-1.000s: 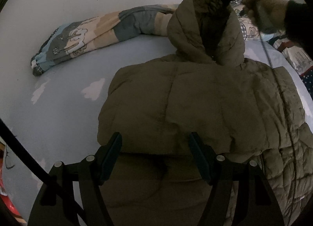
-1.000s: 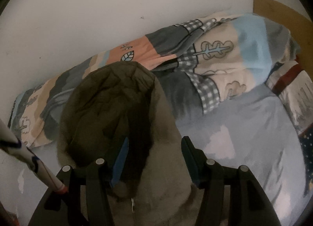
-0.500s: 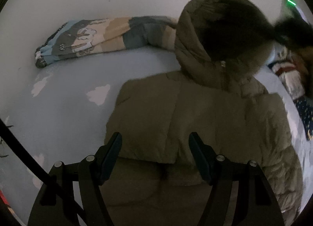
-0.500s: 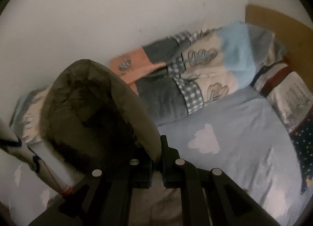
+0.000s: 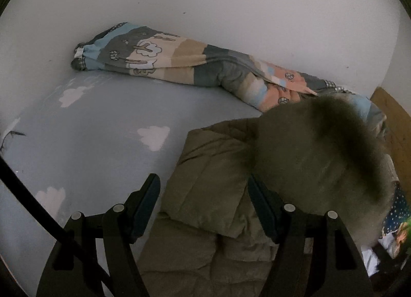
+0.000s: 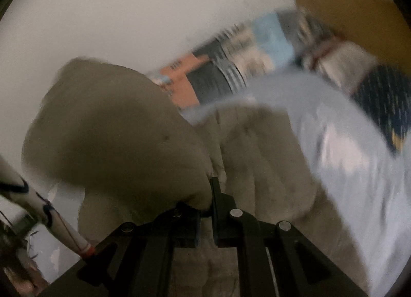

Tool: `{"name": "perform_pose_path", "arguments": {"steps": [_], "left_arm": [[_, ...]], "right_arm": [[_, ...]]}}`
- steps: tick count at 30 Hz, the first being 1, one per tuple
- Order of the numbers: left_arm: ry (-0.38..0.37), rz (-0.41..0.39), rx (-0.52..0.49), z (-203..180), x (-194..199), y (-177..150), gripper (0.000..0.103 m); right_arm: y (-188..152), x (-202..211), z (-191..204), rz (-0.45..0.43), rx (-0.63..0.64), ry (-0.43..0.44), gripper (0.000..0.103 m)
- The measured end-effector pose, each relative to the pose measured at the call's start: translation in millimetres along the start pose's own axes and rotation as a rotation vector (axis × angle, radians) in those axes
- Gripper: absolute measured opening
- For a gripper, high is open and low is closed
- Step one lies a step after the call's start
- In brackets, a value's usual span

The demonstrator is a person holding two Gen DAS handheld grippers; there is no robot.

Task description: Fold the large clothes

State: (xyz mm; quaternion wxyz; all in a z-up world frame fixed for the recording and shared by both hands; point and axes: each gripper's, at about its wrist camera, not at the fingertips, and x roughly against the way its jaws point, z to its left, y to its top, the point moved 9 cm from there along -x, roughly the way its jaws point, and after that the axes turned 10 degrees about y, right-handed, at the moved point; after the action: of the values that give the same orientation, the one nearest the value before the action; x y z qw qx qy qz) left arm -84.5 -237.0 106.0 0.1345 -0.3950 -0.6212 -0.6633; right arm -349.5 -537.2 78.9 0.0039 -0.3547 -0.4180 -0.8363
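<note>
The right claw (image 6: 205,209) is clamped on the rim of the hood (image 6: 115,130) of an olive puffer coat (image 5: 218,194), carrying it above the coat's quilted body; the right wrist view is smeared by motion, so the exact bite is hard to read. The left claw (image 5: 203,194) stands wide and holds nothing, poised over the coat's shoulder area, one finger (image 5: 143,202) above the bed sheet (image 5: 102,122), the other above the fabric. The hood, with its dark fur trim (image 5: 359,137), looms over the collar in the left wrist view.

The coat lies spread on the bed, with at least one layer of fabric lapped over its body. Judged from this, the fold is under way: the hood seems to be heading down onto the back, and the lengthwise folding of the body looks still to be done. Whether the sleeves are tucked in cannot be told.

Beyond the coat, a patchwork duvet (image 5: 179,63) lies rolled along the wall (image 5: 205,1), and a wooden headboard (image 5: 393,122) edges the frame. No brand, label or legible writing shows anywhere.
</note>
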Motion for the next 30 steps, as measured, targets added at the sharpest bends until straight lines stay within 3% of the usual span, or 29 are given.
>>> {"name": "perform_pose_path", "arguments": {"steps": [2,7,13,15,17,18,19,21,23,26,30], "left_arm": [[-0.005,-0.009,-0.013,-5,1,0,0.07],[-0.06,-0.023,-0.046,-32,-2,-4,0.07],[-0.138,0.02,-0.182,-96,-21,-41,0.07],[-0.101,0.073,-0.254,-107,-39,-58,0.07],[0.029,0.163,-0.331,-104,-67,-81,0.07],[0.038,0.197,-0.336,-102,-74,-88,0.07],[0.032,0.219,-0.318,-99,-79,-91,0.072],[0.023,0.237,-0.285,-95,-80,-89,0.073],[0.014,0.238,-0.283,-95,-79,-88,0.073],[0.025,0.229,-0.299,-96,-78,-90,0.075],[0.046,0.202,-0.33,-98,-75,-91,0.075]], "right_arm": [[-17,-16,-13,0.04,-0.006,-0.026,0.007],[-23,-35,-28,0.105,0.017,-0.103,0.007],[-31,-44,-36,0.151,0.029,-0.129,0.007],[-31,-45,-36,0.156,0.028,-0.125,0.007],[-32,-46,-35,0.16,0.043,-0.127,0.008],[-33,-46,-34,0.163,0.051,-0.132,0.008],[-33,-45,-34,0.168,0.061,-0.14,0.01],[-32,-42,-33,0.182,0.073,-0.146,0.023],[-29,-32,-32,0.176,0.073,-0.165,0.049],[-22,-12,-27,0.163,0.086,-0.172,0.052],[-12,13,-17,0.08,0.151,-0.256,0.052]]}}
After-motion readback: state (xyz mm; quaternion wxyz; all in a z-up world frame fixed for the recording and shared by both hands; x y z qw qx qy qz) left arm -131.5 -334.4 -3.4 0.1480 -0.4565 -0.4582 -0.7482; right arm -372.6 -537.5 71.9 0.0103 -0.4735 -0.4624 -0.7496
